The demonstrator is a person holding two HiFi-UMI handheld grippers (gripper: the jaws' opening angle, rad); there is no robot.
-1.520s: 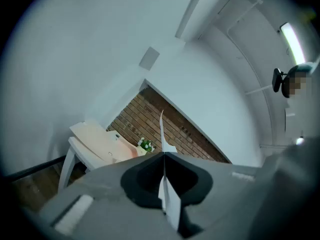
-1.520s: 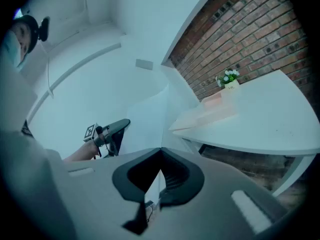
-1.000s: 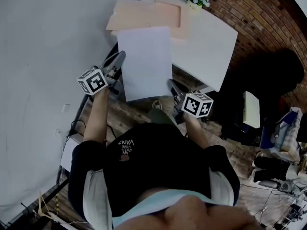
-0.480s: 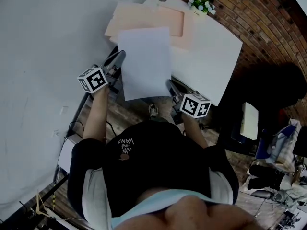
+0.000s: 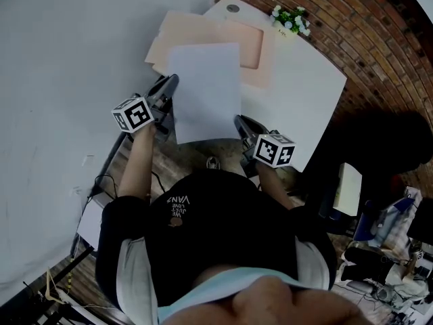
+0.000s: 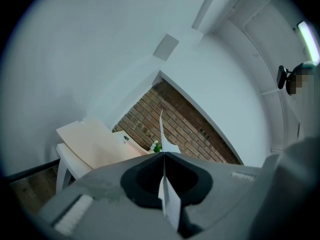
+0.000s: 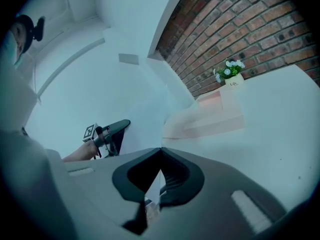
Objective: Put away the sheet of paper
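I hold a white sheet of paper (image 5: 205, 90) level in the air between both grippers, over the near edge of the white table (image 5: 308, 93). My left gripper (image 5: 170, 87) is shut on the sheet's left edge. My right gripper (image 5: 239, 121) is shut on its near right corner. In the left gripper view the paper (image 6: 162, 129) runs edge-on out of the shut jaws. In the right gripper view a strip of paper (image 7: 155, 186) sits pinched between the jaws. The sheet's far end overlaps the pink folders (image 5: 252, 46).
The pink folders (image 7: 210, 119) lie stacked at the table's far left, partly overhanging its edge. A small pot of white flowers (image 5: 289, 19) stands at the back by the brick wall. A white wall is on the left. Bags and clutter lie on the floor at right.
Both grippers and the sheet have moved a little forward over the table, so the paper's far end covers more of the pink folders. Both grips are unchanged.
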